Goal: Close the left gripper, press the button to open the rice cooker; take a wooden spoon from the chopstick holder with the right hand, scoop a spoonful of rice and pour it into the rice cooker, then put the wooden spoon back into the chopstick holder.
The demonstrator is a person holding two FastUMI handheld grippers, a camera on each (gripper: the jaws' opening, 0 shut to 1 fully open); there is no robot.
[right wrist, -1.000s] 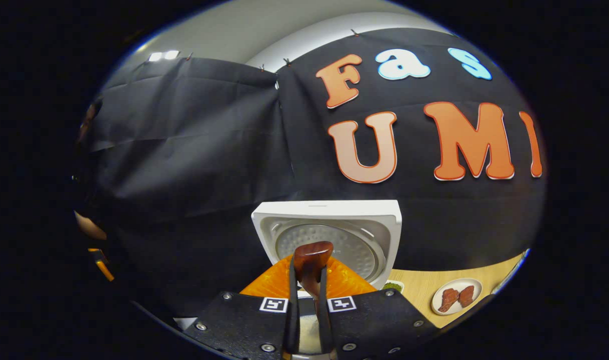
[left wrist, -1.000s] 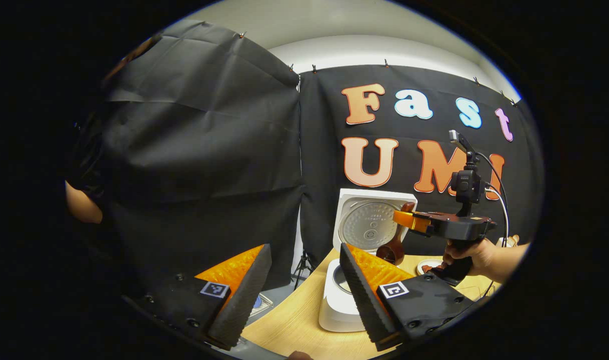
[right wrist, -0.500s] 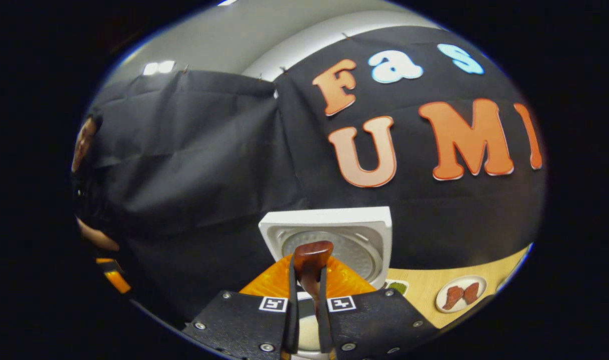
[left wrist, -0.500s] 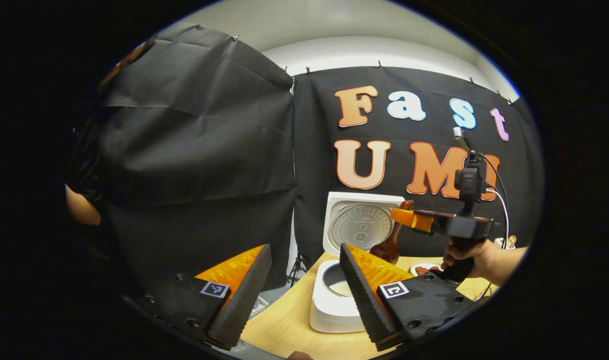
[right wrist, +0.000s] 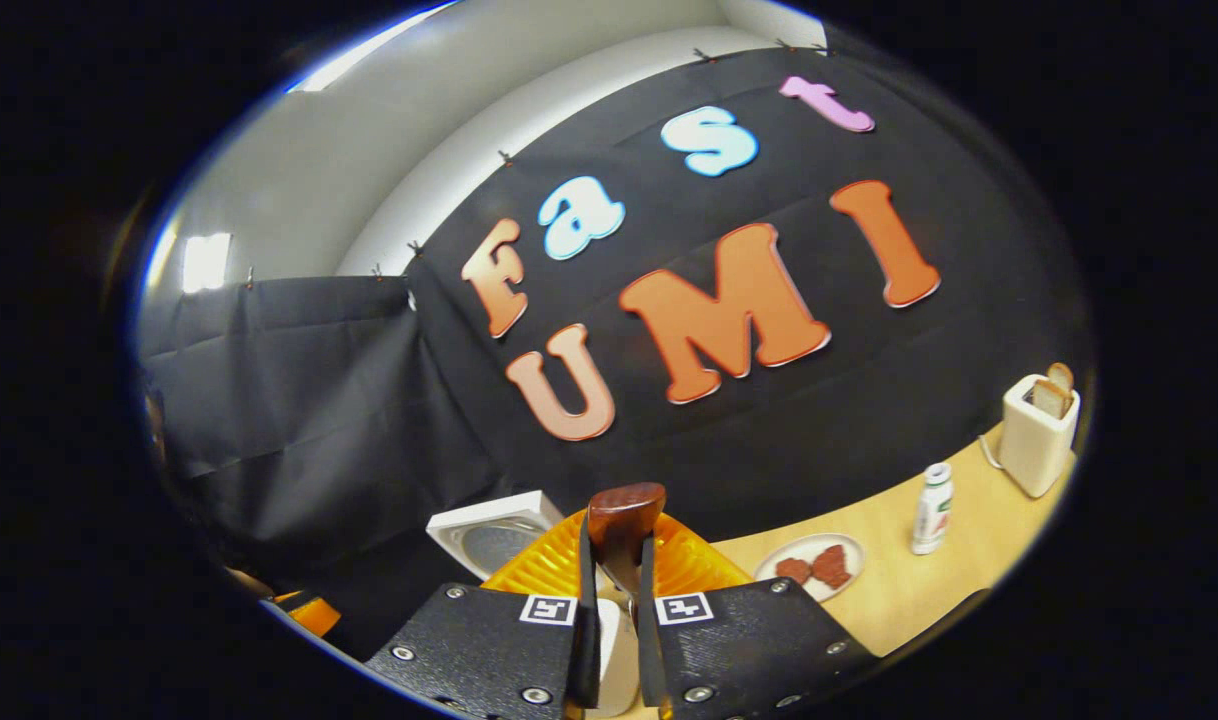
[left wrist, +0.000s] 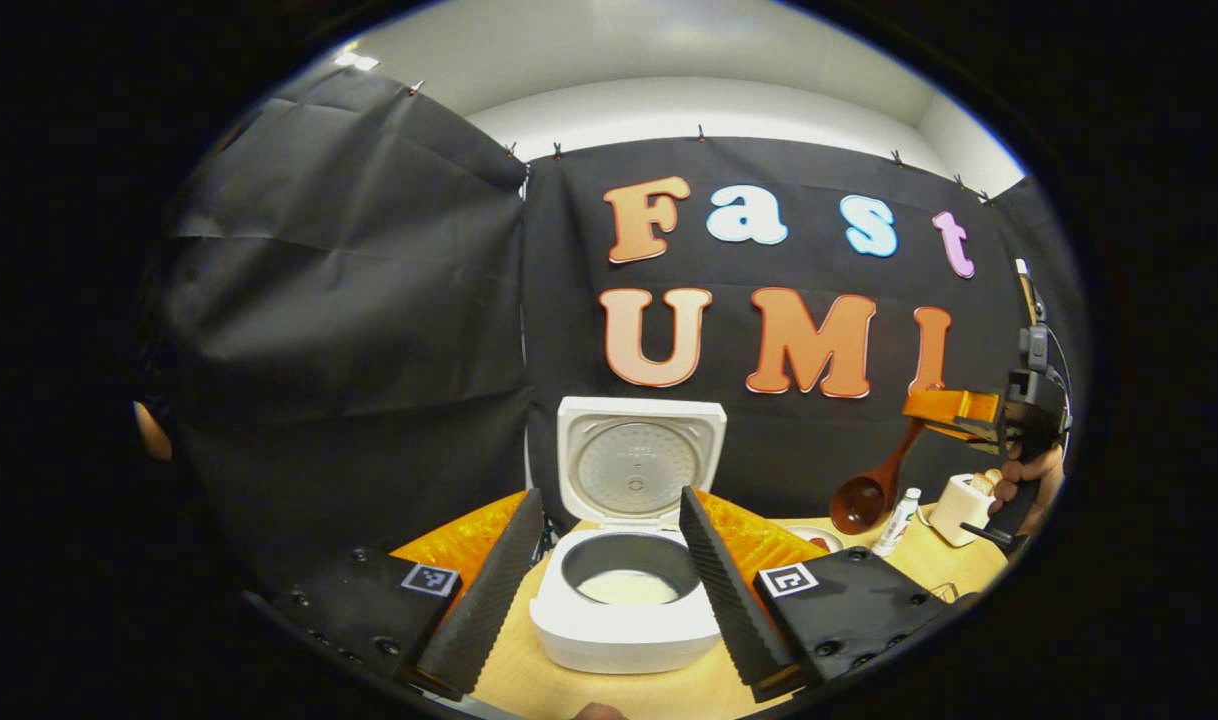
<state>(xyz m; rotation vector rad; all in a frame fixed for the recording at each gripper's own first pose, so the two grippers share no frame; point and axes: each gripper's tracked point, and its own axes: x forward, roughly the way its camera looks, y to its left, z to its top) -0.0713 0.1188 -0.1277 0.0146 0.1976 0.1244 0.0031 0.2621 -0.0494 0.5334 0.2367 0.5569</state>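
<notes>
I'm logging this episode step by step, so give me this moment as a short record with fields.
rice cooker: lid up, white rice in pot
wooden spoon: gripped by its handle, bowl hanging down, right of the cooker
right gripper: shut on the spoon handle
left gripper: open, facing the cooker
table: toaster, small bottle, plate
</notes>
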